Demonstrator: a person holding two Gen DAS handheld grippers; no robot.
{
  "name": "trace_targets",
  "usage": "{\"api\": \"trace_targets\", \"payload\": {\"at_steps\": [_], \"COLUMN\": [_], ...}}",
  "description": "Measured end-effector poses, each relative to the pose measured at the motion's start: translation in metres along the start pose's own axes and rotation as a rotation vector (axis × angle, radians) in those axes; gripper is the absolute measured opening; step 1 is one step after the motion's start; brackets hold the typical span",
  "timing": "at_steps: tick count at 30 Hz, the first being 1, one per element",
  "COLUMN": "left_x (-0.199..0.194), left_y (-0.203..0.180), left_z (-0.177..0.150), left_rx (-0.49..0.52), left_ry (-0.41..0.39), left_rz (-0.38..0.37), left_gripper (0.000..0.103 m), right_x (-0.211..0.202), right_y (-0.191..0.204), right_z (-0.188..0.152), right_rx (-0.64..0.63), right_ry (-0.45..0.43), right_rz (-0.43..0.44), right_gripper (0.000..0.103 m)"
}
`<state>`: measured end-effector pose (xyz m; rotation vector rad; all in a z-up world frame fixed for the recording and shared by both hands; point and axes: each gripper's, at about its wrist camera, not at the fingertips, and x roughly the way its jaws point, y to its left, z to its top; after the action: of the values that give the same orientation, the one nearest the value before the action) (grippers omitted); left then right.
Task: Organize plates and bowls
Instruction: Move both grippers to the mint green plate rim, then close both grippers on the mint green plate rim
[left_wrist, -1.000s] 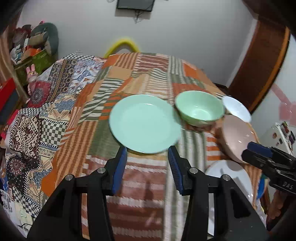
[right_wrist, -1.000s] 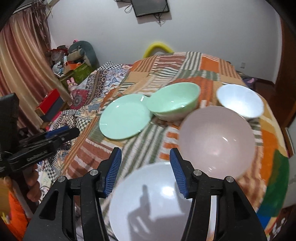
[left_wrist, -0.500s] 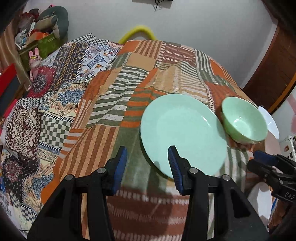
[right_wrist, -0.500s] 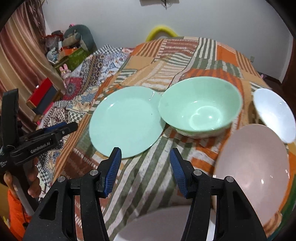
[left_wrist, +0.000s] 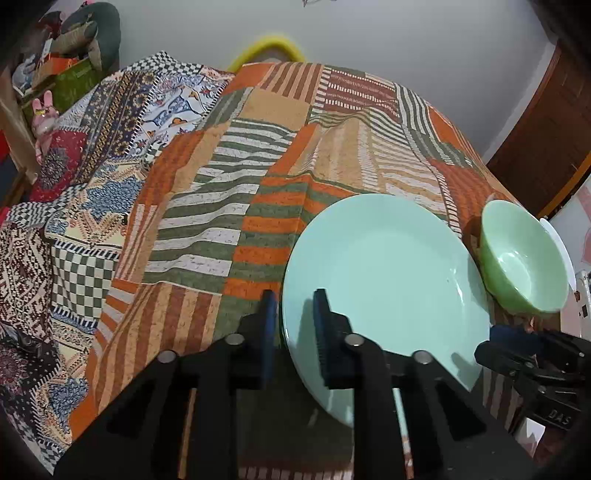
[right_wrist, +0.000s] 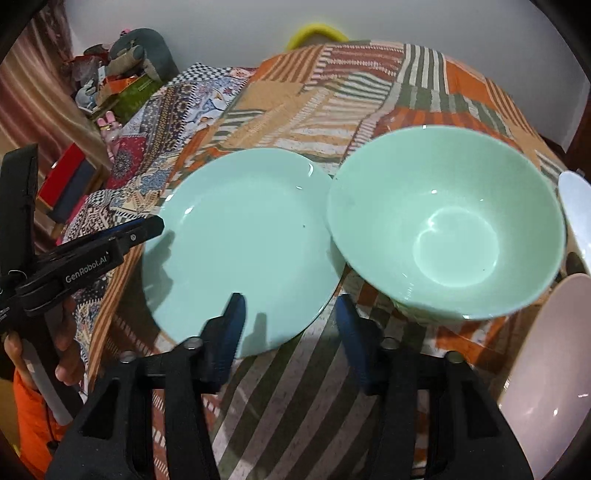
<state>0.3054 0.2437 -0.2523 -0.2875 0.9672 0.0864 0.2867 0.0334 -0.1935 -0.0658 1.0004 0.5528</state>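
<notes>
Left wrist view shows the left gripper down at the near left edge of the green plate, its blue-padded fingers drawn close together with the plate's rim caught between them: one finger sits over the plate's inner face and the other outside the rim, over the patchwork cloth. The plate lies on that cloth, and the green bowl stands just beside it on the far right, the two nearly touching. A white dish peeks out behind the bowl. The right gripper shows at the right edge of this view, near the plate's right rim. In the right wrist view, the right gripper hangs over the plate's near right edge; its jaws are closing but stand apart, with the rim lying in the gap between them and neither pad visibly pressing on it. The bowl sits to the right of that gripper, its rim overlapping the plate's edge in this view. A pink plate lies at the far right, with the white dish above it. The left gripper, held by a hand, reaches the plate's left rim.
</notes>
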Motion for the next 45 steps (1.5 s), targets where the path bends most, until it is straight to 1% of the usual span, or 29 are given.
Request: {"api": "trace_targets", "payload": {"at_steps": [1,3,5,12,15,21,25,28,30,35,41,43,45], "left_x": [0.002,0.004,0.005,-0.008,-0.02,-0.044,-0.051,-0.049,-0.047,-0.04,-0.03,-0.029,-0.031], "left_y": [0.001,0.001,0.002,0.002,0.003,0.005,0.007,0.014,0.017,0.015,0.018,0.015,0.014], "left_z": [0.0,0.0,-0.001,-0.014,-0.029,-0.065,-0.079,-0.077,-0.074,-0.067,-0.06,-0.06,-0.06], "left_rx": [0.001,0.001,0.003,0.023,0.023,0.011,0.011,-0.025,-0.035,-0.01,-0.022,-0.002,0.004], "left_ry": [0.0,0.003,0.003,0.013,0.02,0.05,0.063,0.084,0.08,0.078,0.075,0.07,0.068], "left_rz": [0.0,-0.011,-0.017,-0.003,-0.001,-0.022,-0.028,-0.054,-0.047,-0.027,-0.042,-0.022,-0.018], "left_gripper": [0.015,0.015,0.014,0.014,0.014,0.015,0.016,0.016,0.016,0.016,0.017,0.017,0.017], "right_x": [0.002,0.002,0.003,0.006,0.006,0.003,0.002,0.003,0.005,0.01,0.017,0.018,0.018], "right_y": [-0.002,-0.004,-0.005,-0.001,0.0,0.005,0.007,0.006,0.006,0.004,0.013,0.017,0.018], "right_z": [0.0,0.001,0.001,-0.002,-0.004,-0.012,-0.014,-0.013,-0.013,-0.008,-0.006,-0.006,-0.006], "right_rx": [0.008,0.011,0.006,-0.026,-0.034,-0.072,-0.079,-0.087,-0.085,-0.075,-0.103,-0.125,-0.137], "right_ry": [0.002,0.0,0.008,0.022,0.031,0.044,0.05,0.061,0.064,0.066,0.067,0.069,0.071], "right_rz": [-0.007,-0.004,-0.015,-0.032,-0.02,-0.006,0.01,0.029,0.026,0.012,-0.009,-0.011,-0.019], "right_gripper": [0.033,0.032,0.028,0.028,0.028,0.029,0.028,0.028,0.027,0.027,0.027,0.028,0.029]}}
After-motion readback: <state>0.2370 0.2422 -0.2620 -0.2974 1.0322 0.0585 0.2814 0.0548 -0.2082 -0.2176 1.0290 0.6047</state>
